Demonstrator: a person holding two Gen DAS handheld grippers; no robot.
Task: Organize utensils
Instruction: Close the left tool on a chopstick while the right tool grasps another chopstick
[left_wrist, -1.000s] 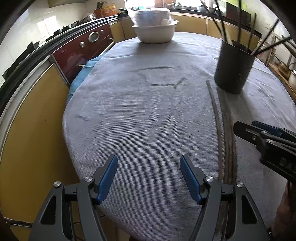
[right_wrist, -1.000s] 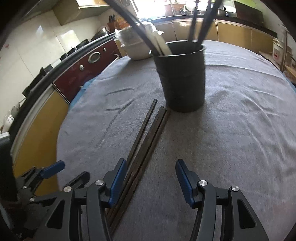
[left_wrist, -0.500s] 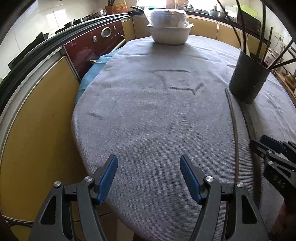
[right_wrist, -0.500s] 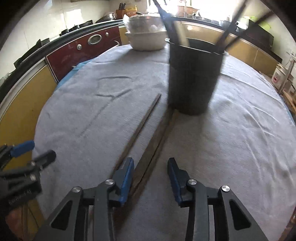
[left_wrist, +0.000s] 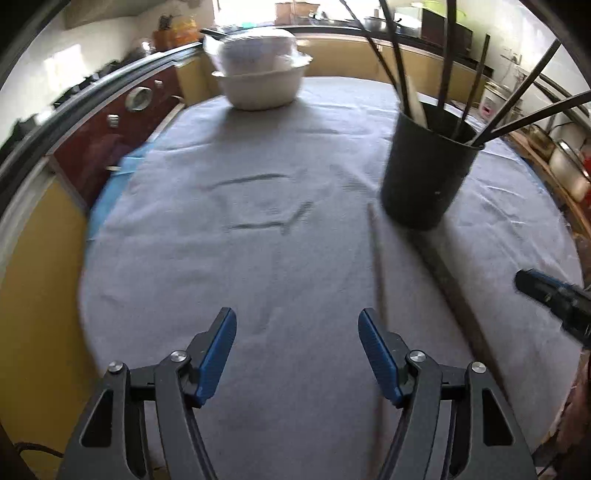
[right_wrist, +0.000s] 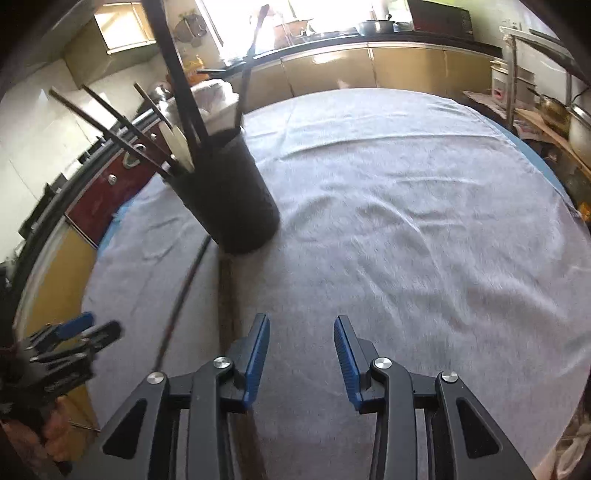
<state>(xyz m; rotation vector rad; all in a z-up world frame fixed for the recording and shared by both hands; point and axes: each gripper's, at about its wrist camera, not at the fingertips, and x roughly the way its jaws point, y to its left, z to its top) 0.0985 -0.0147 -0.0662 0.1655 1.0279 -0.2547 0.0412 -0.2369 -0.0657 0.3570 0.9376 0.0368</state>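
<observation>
Right wrist view showed us the chopsticks (right_wrist: 225, 295) lying on the cloth (right_wrist: 424, 236), running from the foot of the black holder (right_wrist: 229, 195) down under our right tongs (right_wrist: 301, 354), just left of its left pad; a thinner stick (right_wrist: 181, 295) lay further left, apart from them. Nothing sat between those pads: the right tongs stood part open, its jaws having narrowed within the last second. The holder, full of dark sticks and a pale spatula, stood ahead and to the left.

From the left wrist view, our left tongs (left_wrist: 297, 354) hung wide apart and empty over bare cloth, its jaws having just closed slightly. One stick (left_wrist: 378, 280) passed just beyond its right pad, the pair (left_wrist: 454, 295) further right. The holder (left_wrist: 424, 173) stood ahead right, a white bowl (left_wrist: 258, 88) far ahead.
</observation>
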